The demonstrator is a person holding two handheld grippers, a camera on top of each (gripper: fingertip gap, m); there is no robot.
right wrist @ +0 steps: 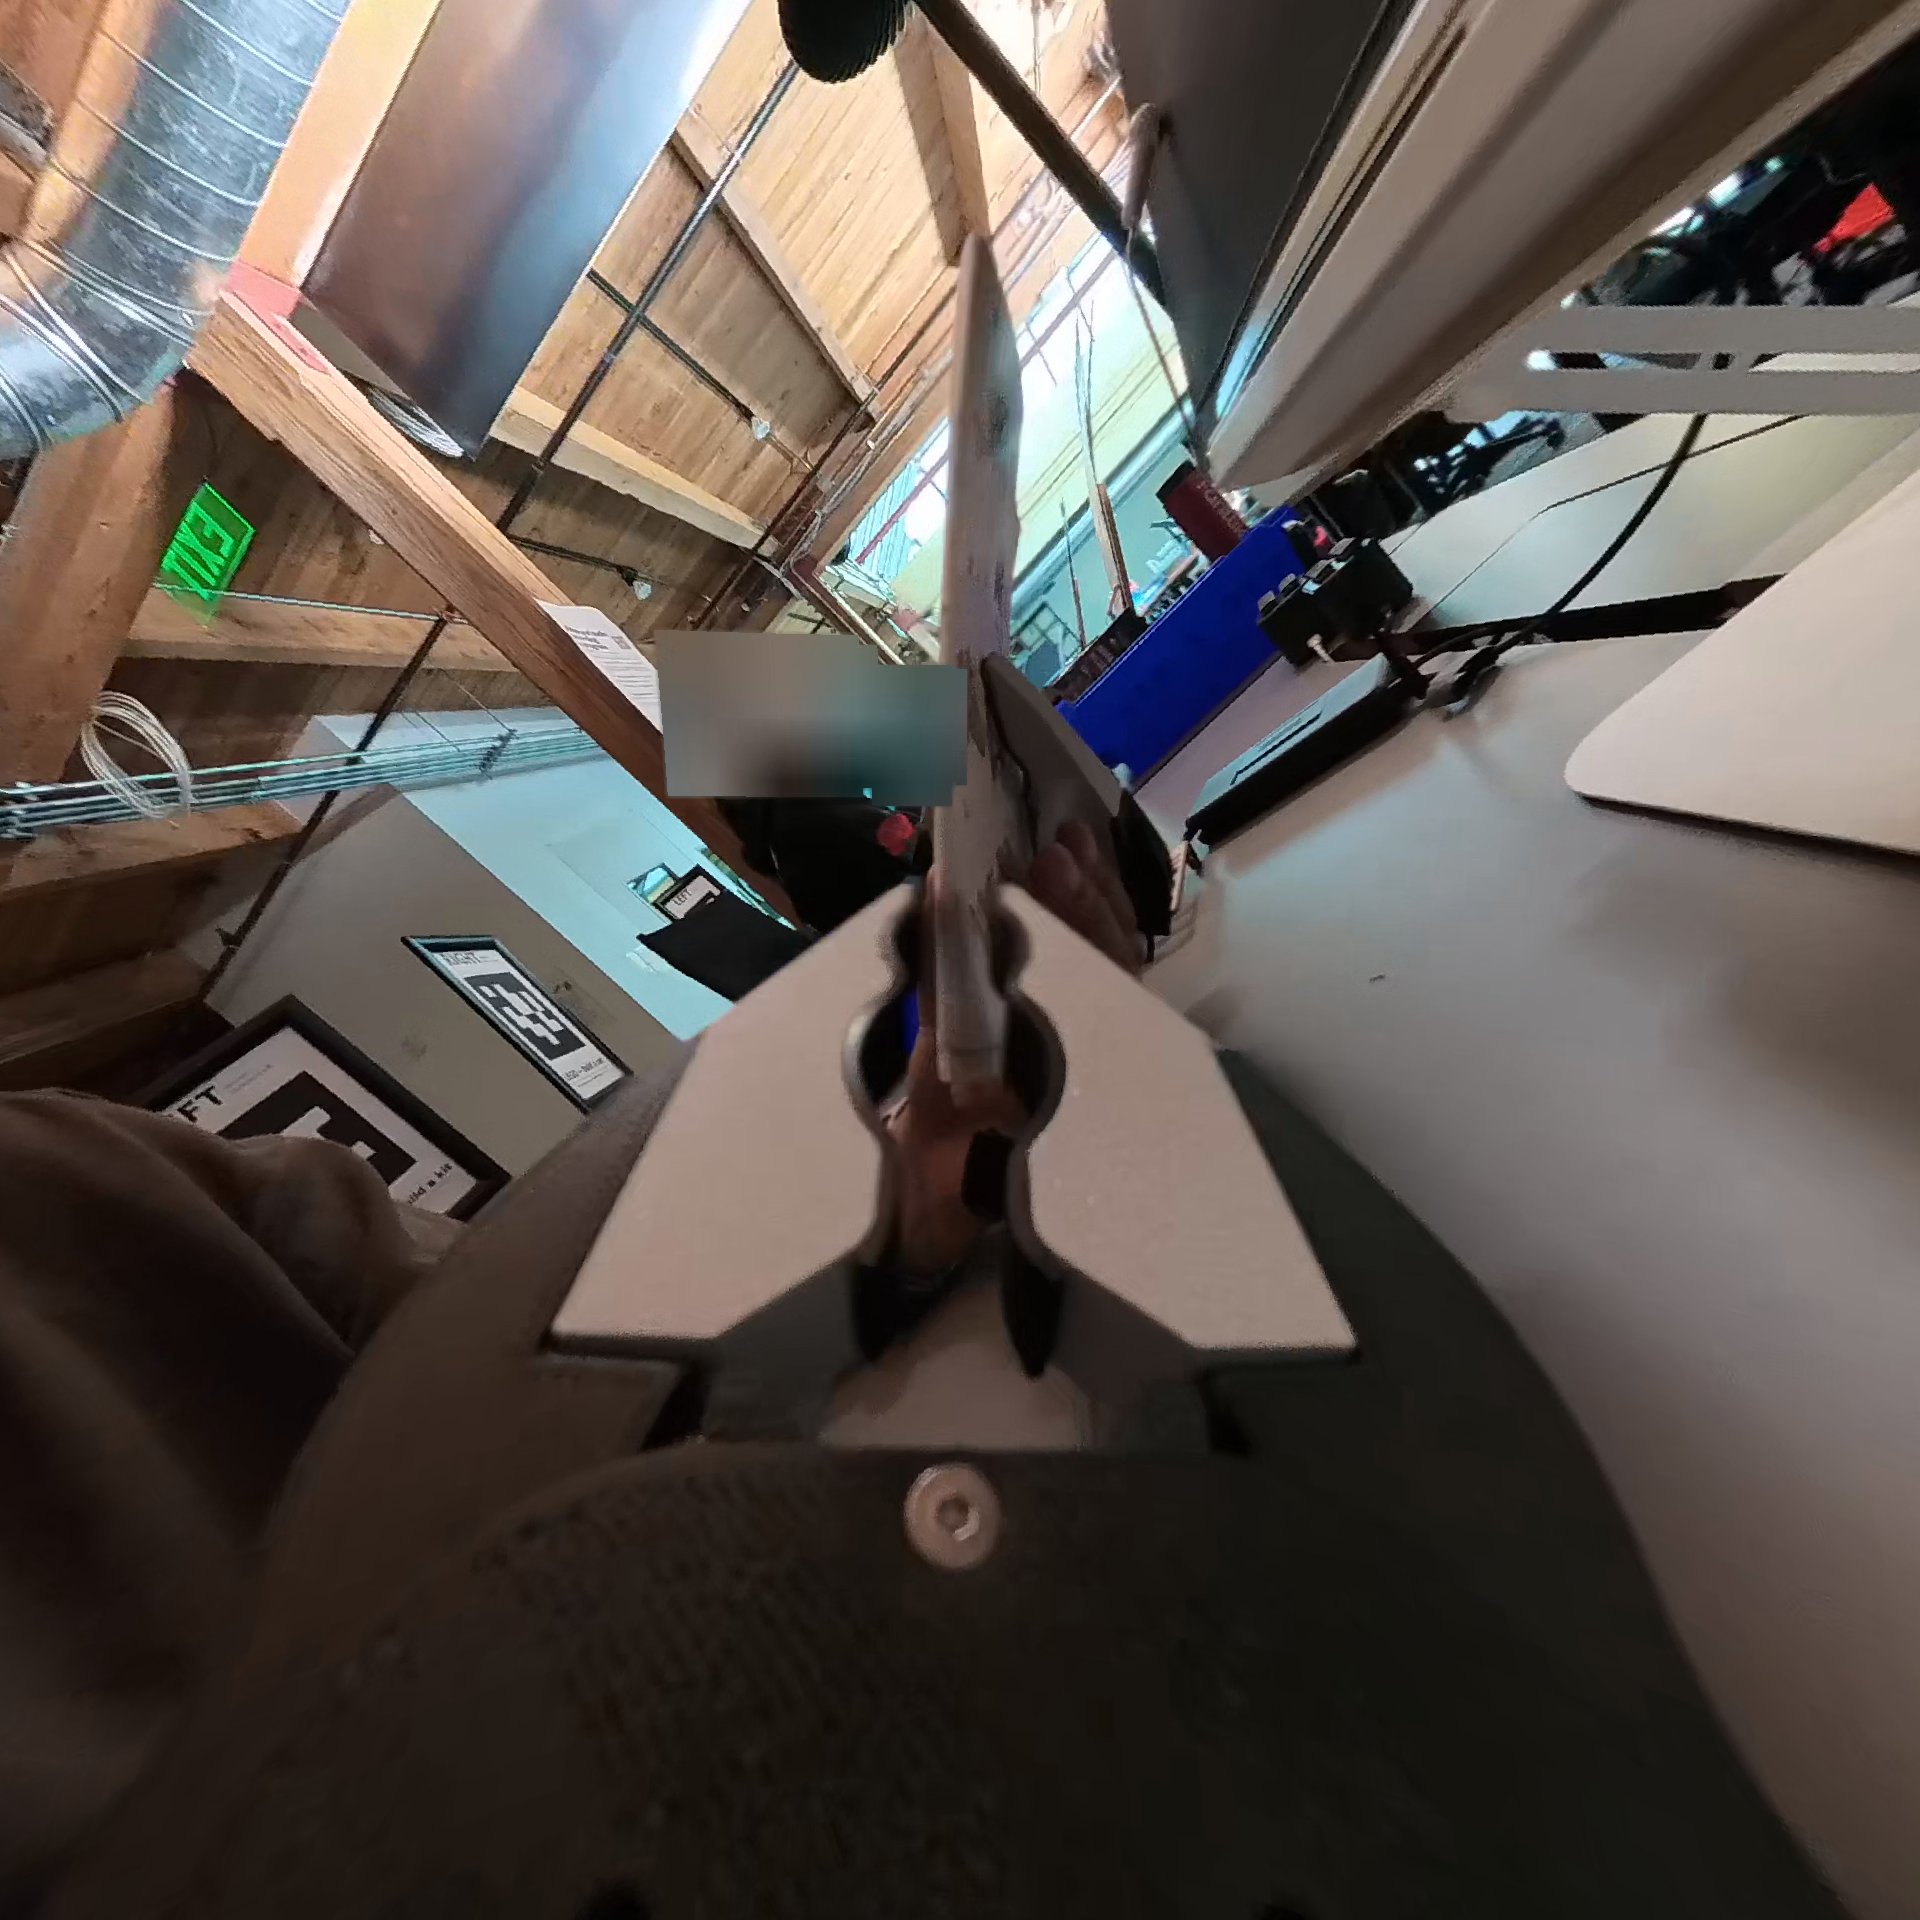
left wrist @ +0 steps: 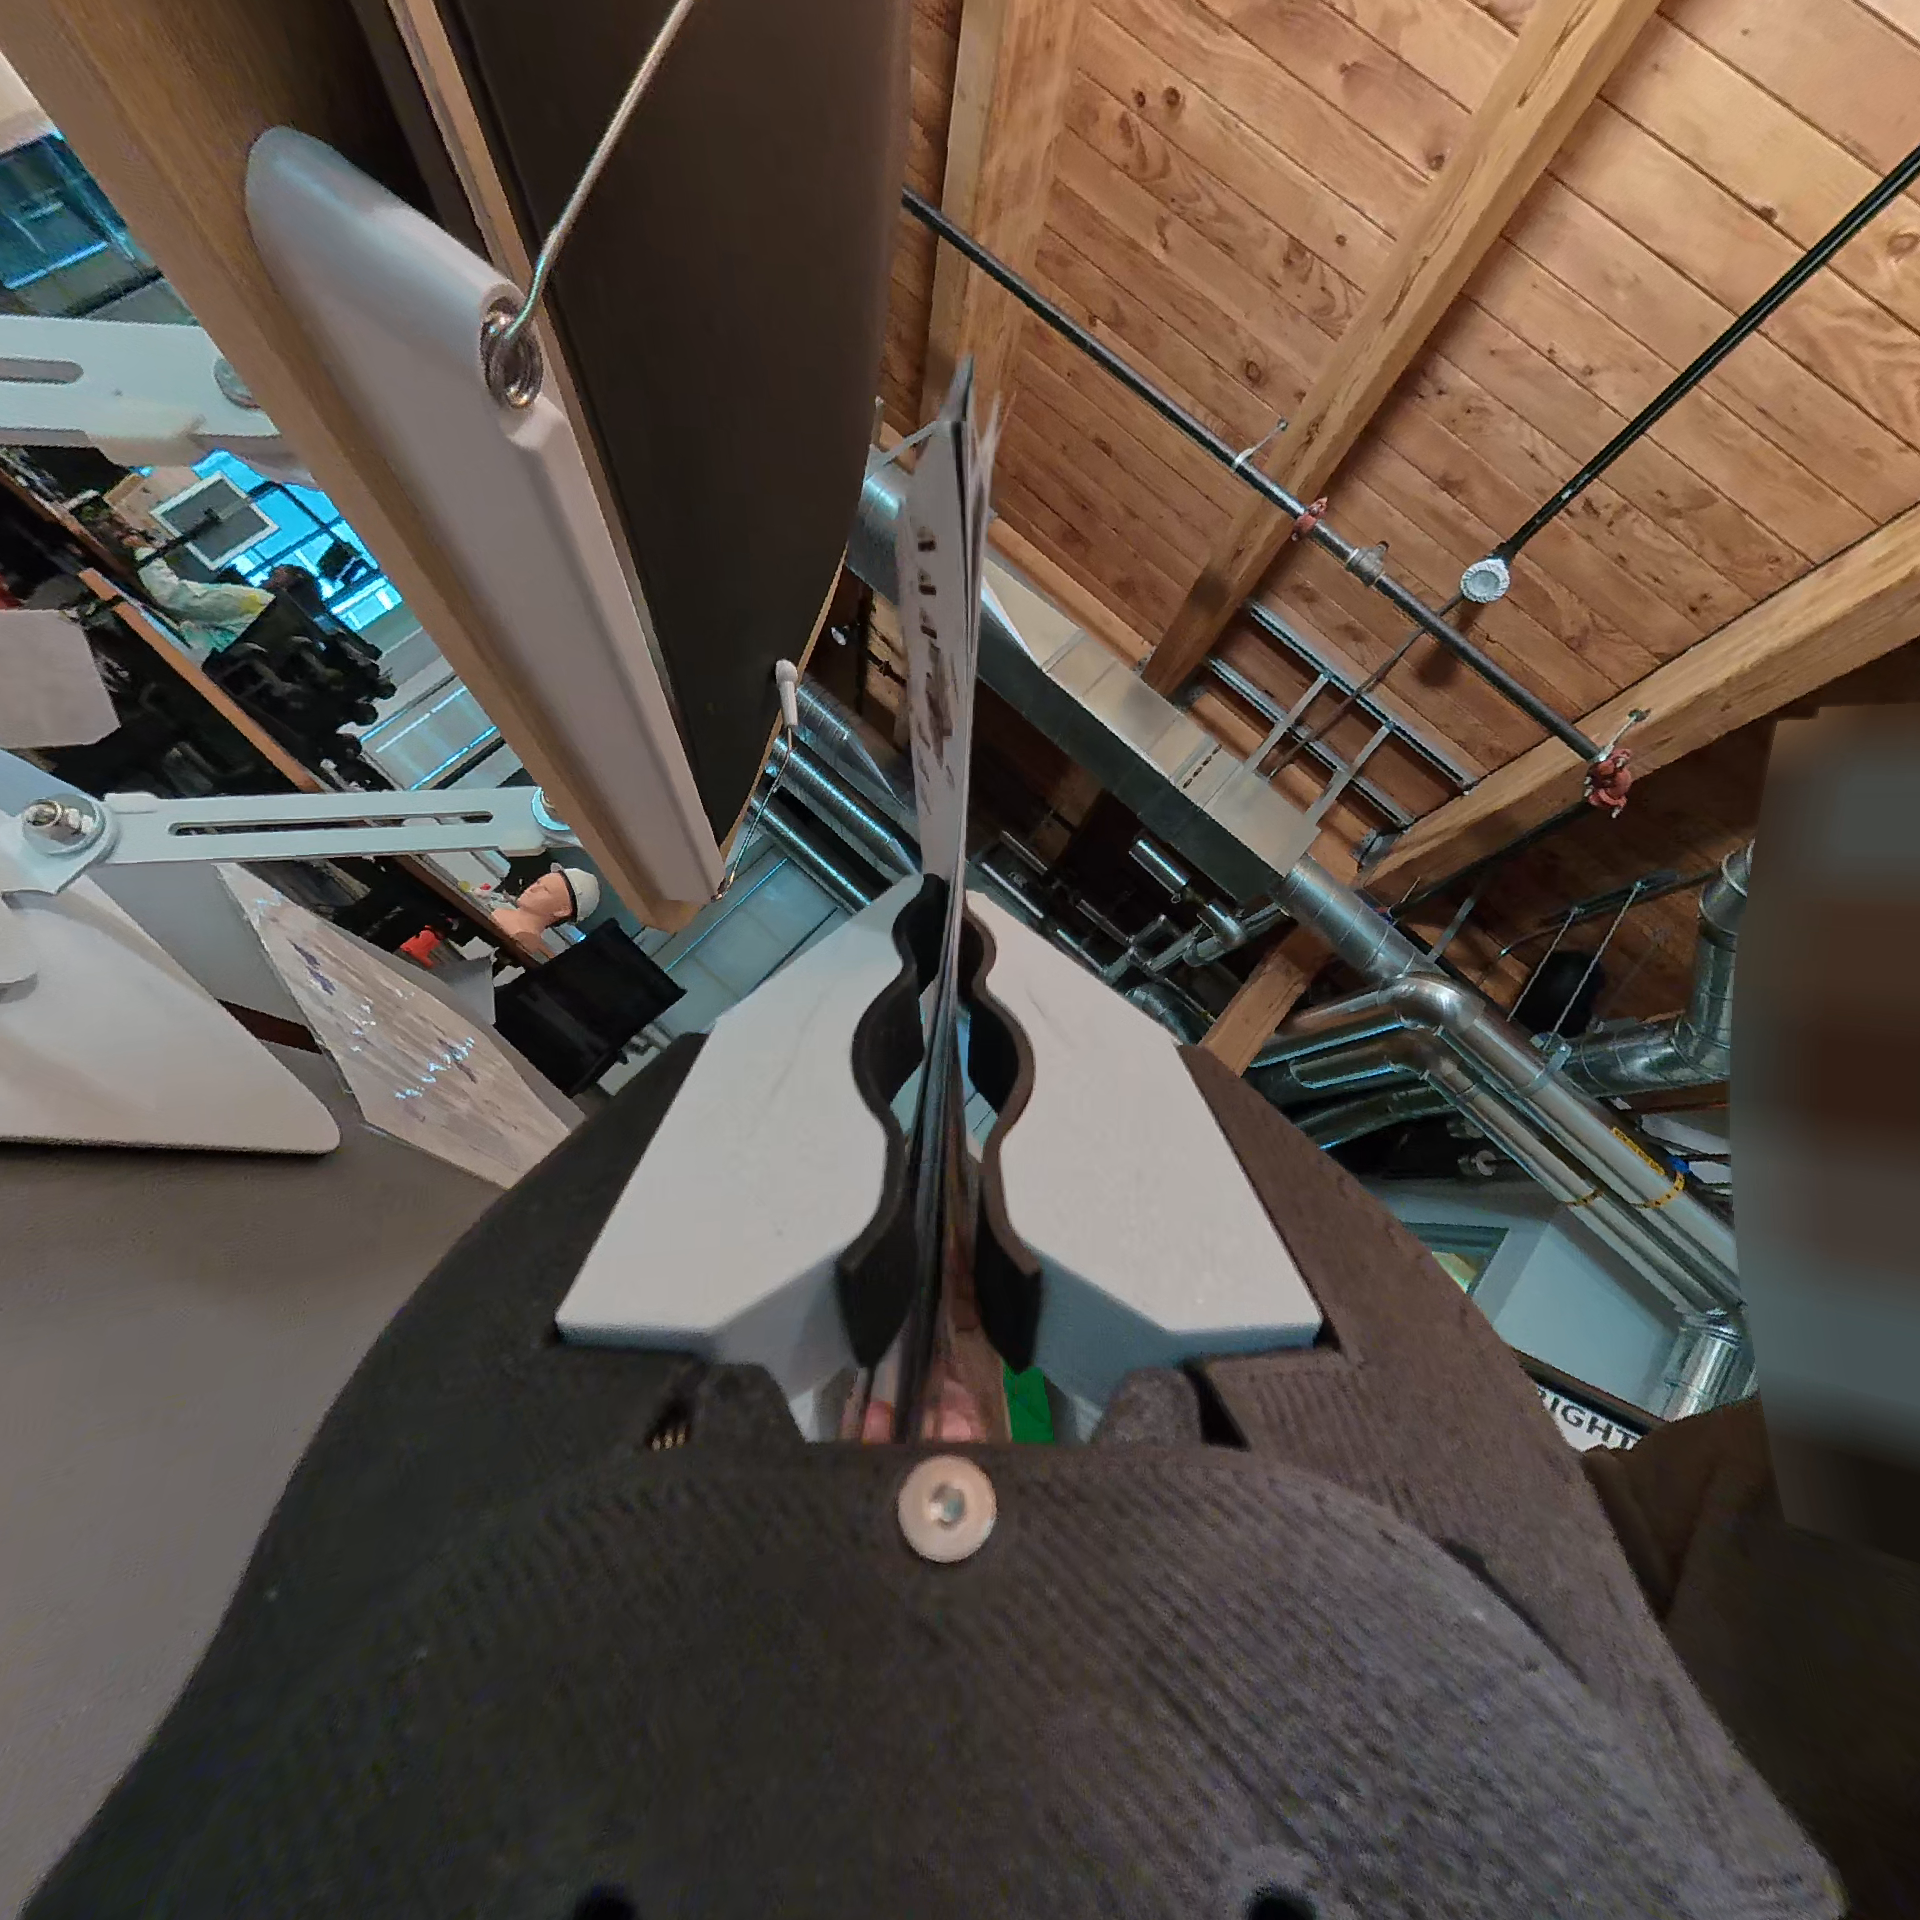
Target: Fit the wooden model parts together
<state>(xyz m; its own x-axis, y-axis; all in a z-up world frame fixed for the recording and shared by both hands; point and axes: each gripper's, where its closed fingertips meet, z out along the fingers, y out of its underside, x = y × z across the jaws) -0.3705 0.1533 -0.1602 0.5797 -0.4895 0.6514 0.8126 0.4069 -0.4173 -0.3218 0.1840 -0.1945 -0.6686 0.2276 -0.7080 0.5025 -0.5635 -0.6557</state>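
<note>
Both cameras are tipped up at the ceiling planks (left wrist: 1351, 260) and the silver ducts (left wrist: 1455, 1018), so you get almost no look at the grey table (left wrist: 156, 1403) below. Bottom left there, the white stand base (left wrist: 135, 1060) sits with a clear plastic sheet (left wrist: 416, 1039) leaning just beside it.

Now your tools. Your left gripper (left wrist: 940, 925) is pressed together on a thin flat sheet (left wrist: 940, 644), seen edge-on, dark marks on its pale face, rising straight out from between the fingers. Whether that is one layer or several stacked, you can't tell from this angle.

Your right gripper (right wrist: 961, 935) is pinching a pale flat board (right wrist: 977, 582), also edge-on and standing up out of the tips. In the right view, the other gripper (right wrist: 1049, 769) shows just beyond, touching or nearly touching that board from the far side, so both tools may be on the same piece.

Watch out here. Two tools clamped on one thin board means any twist between your hands can bend or snap it. With the edges facing both cameras, you can't see tabs or slots, so a misaligned push could jam. And the grip is right at the tips: a sideways shove could let the board pivot or slip out.
</note>
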